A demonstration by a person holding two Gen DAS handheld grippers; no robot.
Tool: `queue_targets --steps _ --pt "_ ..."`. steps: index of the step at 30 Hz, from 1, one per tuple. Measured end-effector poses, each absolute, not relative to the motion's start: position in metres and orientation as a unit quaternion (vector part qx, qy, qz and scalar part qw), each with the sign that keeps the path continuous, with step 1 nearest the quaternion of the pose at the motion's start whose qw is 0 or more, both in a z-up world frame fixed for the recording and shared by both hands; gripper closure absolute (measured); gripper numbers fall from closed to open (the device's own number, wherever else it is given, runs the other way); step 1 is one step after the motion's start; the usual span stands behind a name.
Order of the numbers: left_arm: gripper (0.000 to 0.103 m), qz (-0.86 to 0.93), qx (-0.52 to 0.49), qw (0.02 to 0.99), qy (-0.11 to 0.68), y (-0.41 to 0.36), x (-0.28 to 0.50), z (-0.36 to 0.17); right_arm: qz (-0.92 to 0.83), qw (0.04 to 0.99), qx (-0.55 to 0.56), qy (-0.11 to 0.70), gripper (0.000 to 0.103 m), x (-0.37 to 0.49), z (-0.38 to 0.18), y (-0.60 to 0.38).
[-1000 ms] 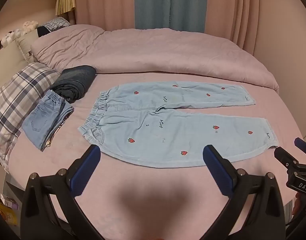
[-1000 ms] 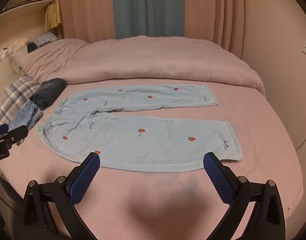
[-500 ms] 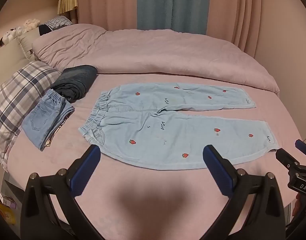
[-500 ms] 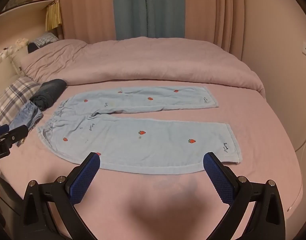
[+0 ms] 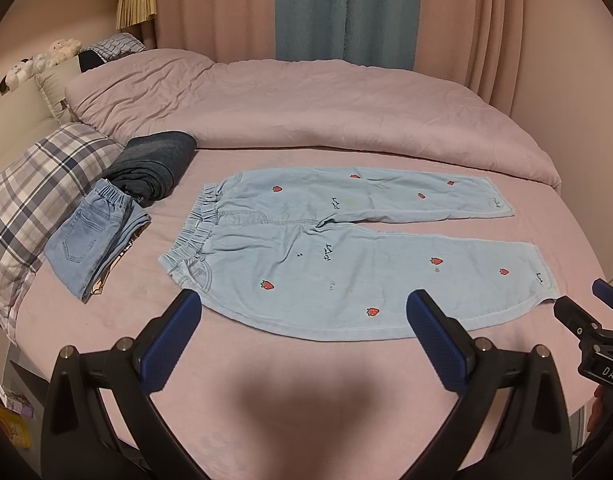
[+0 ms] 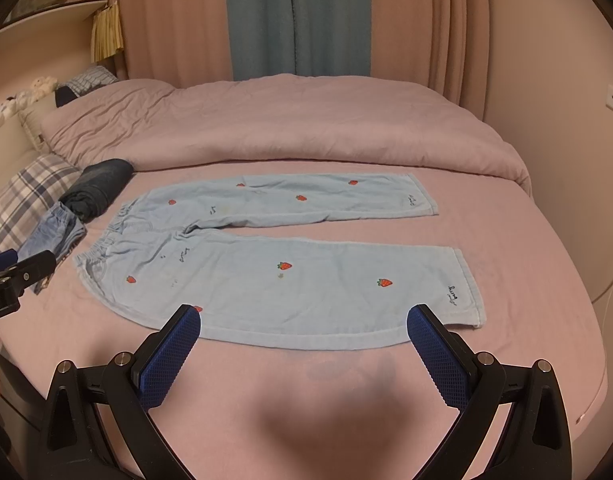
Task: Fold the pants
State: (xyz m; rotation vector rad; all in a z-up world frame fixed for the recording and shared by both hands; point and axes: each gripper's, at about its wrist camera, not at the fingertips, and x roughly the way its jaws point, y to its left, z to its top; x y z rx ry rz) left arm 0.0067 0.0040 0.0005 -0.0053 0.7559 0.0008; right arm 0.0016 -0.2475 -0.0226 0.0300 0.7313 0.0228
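Light blue pants (image 5: pixel 346 256) (image 6: pixel 274 264) with red strawberries lie flat on the pink bed (image 5: pixel 266 368), waistband to the left, both legs stretched to the right and slightly spread. My left gripper (image 5: pixel 304 312) is open, hovering just before the near edge of the near leg, close to the waistband half. My right gripper (image 6: pixel 304 326) is open too, over the near hem edge of the same leg. Nothing is between either pair of fingers. The tip of the right gripper shows at the right edge of the left wrist view.
Folded light jeans (image 5: pixel 94 244) and a rolled dark garment (image 5: pixel 154 168) lie left of the waistband, by a plaid pillow (image 5: pixel 38 188). A bunched pink duvet (image 5: pixel 306 112) fills the bed's far half. Curtains (image 6: pixel 298 20) hang behind.
Both grippers have crept slightly forward toward the pants; the near leg edge sits a little closer to the fingertips. The pants have not moved.
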Motion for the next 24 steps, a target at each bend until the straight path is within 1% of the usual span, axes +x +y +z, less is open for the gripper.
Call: queue_targets --steps 24 --pt "0.000 0.001 -0.003 0.930 0.368 0.0069 0.0067 0.0010 0.012 0.934 0.016 0.358 0.000 0.0032 -0.0220 -0.2473"
